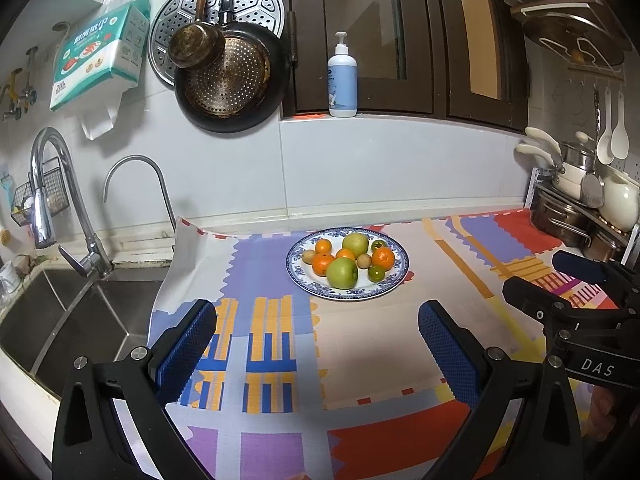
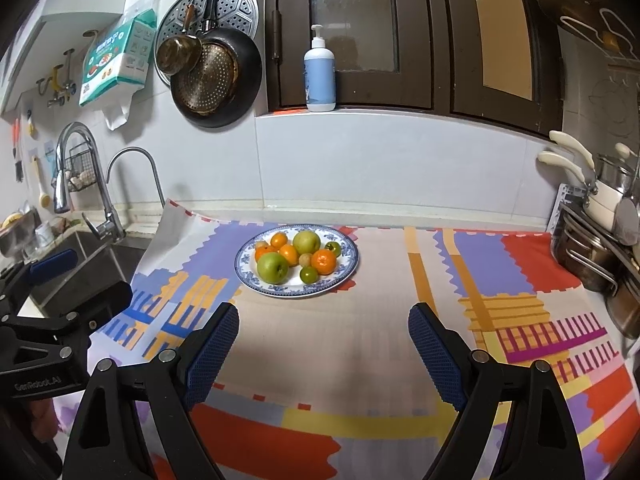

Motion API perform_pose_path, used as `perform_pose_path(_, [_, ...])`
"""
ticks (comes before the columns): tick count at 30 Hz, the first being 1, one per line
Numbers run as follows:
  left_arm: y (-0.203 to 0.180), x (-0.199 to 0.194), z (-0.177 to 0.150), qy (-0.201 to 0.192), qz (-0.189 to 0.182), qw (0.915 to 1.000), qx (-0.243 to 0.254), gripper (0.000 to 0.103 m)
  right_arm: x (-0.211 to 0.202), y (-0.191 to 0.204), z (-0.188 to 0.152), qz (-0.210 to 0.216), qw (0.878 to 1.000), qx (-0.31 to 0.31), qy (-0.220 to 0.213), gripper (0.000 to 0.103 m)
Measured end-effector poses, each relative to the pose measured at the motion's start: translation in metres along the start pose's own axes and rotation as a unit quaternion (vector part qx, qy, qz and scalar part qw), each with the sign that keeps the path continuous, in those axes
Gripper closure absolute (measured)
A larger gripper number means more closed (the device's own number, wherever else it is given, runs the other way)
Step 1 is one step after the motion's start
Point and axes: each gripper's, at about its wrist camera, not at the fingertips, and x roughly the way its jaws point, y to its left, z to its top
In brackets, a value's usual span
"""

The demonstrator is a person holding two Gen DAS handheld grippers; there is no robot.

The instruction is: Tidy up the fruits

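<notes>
A blue-and-white plate (image 1: 394,278) (image 2: 344,276) sits on the patterned mat near the back wall. It holds two green apples (image 1: 342,273) (image 2: 272,267), several oranges (image 1: 383,258) (image 2: 323,261), small green fruits (image 1: 376,273) (image 2: 308,275) and small tan fruits (image 1: 363,261). My left gripper (image 1: 318,322) is open and empty, well short of the plate. My right gripper (image 2: 323,322) is open and empty, in front of the plate. The right gripper also shows at the right edge of the left wrist view (image 1: 560,280), and the left gripper at the left edge of the right wrist view (image 2: 76,276).
A steel sink (image 1: 60,320) with two faucets (image 1: 48,200) lies left of the mat (image 1: 360,360). Pots on a rack (image 1: 580,216) (image 2: 592,248) stand at the right. A pump bottle (image 1: 342,80) (image 2: 319,76) stands on the window ledge. Pans (image 1: 232,76) hang on the wall.
</notes>
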Motion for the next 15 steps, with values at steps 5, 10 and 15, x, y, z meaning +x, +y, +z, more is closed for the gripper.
perform_pose_path(5, [-0.0012, -0.0011, -0.0003, 0.001, -0.001, 1.0000, 0.000, 0.000, -0.0003, 0.0000, 0.0002, 0.000, 1.000, 0.001, 0.001, 0.016])
perform_pose_path(10, [-0.0010, -0.0019, -0.0009, 0.001, 0.000, 1.0000, 0.000, 0.000, -0.0010, -0.0001, 0.0003, -0.001, 1.000, 0.000, 0.000, 0.016])
perform_pose_path(15, [-0.0010, -0.0042, -0.0017, 0.000, 0.001, 1.0000, 0.001, 0.000, -0.0016, -0.0005, 0.0002, 0.000, 1.000, 0.001, -0.001, 0.016])
